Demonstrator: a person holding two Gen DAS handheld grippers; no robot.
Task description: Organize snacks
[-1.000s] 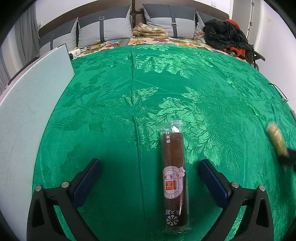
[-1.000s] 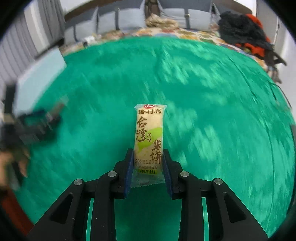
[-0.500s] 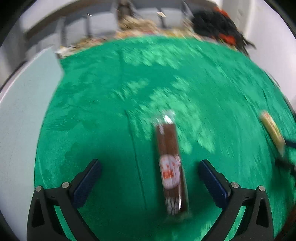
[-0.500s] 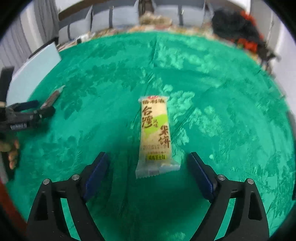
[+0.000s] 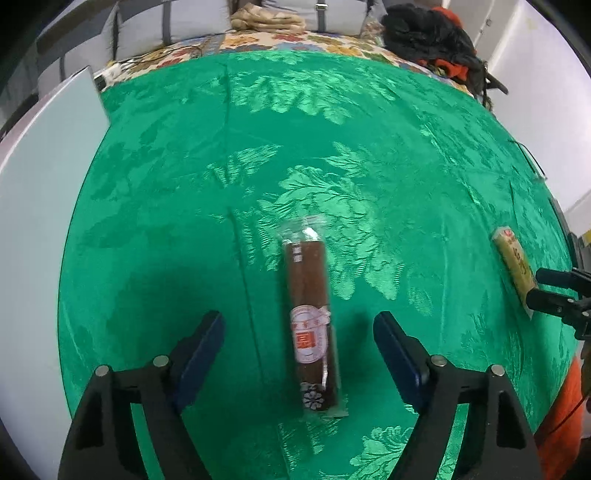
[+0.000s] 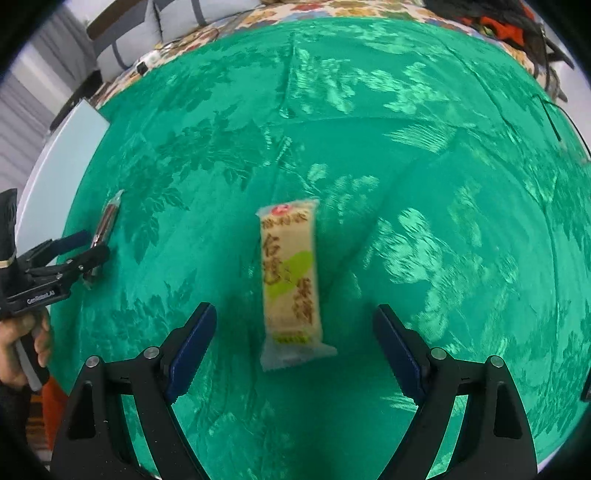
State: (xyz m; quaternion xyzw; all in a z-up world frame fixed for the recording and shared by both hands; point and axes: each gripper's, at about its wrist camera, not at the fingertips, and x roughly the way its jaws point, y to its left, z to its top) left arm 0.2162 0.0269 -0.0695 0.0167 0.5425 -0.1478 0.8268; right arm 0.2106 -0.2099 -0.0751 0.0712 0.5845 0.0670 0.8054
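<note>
A brown snack bar in clear wrap lies lengthwise on the green cloth, between the jaws of my left gripper. Those jaws are closing, and both blue pads stand clear of the bar. A yellow rice cracker pack lies flat on the cloth between the wide-apart jaws of my right gripper, which is open and not touching it. The right wrist view shows the left gripper at far left by the brown bar. The left wrist view shows the right gripper by the cracker.
A pale board borders the cloth on the left. Grey pillows and a heap of black and orange clothing lie beyond the far edge. A thin cable runs along the right side. A hand holds the left gripper's handle.
My right gripper let go of the cracker pack, which now lies on the cloth between wide jaws. The left gripper's jaws have come closer together around the brown bar.
</note>
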